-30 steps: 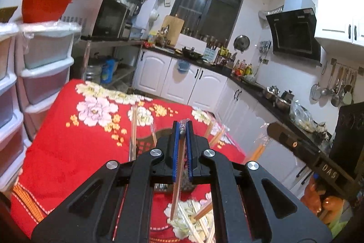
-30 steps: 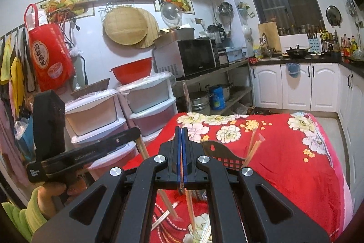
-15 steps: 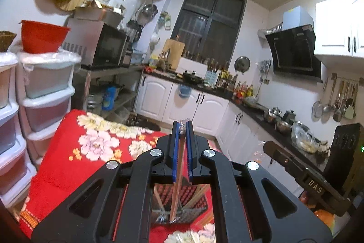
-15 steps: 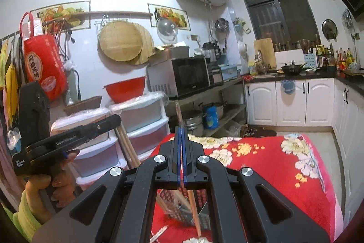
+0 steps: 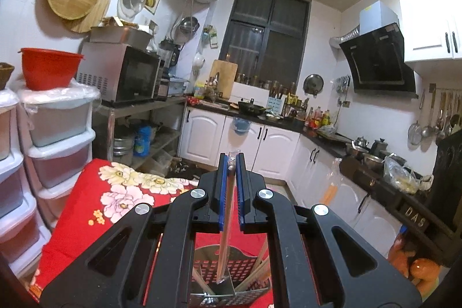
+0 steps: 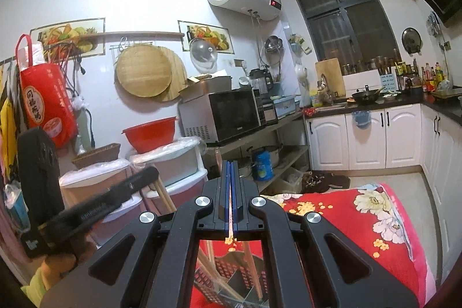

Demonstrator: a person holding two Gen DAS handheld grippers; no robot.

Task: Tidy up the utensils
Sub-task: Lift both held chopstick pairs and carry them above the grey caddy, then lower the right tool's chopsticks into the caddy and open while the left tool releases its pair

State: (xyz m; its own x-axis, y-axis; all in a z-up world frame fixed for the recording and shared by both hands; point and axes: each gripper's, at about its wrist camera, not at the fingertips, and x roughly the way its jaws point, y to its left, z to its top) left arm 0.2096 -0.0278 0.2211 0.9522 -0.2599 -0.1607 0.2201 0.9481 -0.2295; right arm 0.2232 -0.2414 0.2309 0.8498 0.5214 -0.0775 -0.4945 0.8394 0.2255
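Note:
My left gripper [image 5: 231, 159] is shut on a pair of wooden chopsticks in a clear wrapper [image 5: 226, 224]. They hang down over a perforated utensil holder [image 5: 251, 264] on the red floral table [image 5: 95, 210]. My right gripper [image 6: 230, 163] is shut on a thin chopstick [image 6: 230, 233], whose lower end hangs above the same holder [image 6: 231, 276]. Each gripper shows in the other's view: the left one [image 6: 121, 192] with its chopsticks at the left, the right one [image 5: 375, 186] at the right. Several chopsticks stand in the holder.
Stacked plastic drawers [image 5: 57, 132] with a red bowl [image 5: 49, 68] on top stand left of the table. A microwave [image 5: 121, 74] sits on a metal shelf behind it. White cabinets [image 5: 260, 146] and a cluttered counter run along the back and right.
Both grippers have risen with their chopsticks still held. The table has sunk low in both views, and the chopstick ends now hang over the holder.

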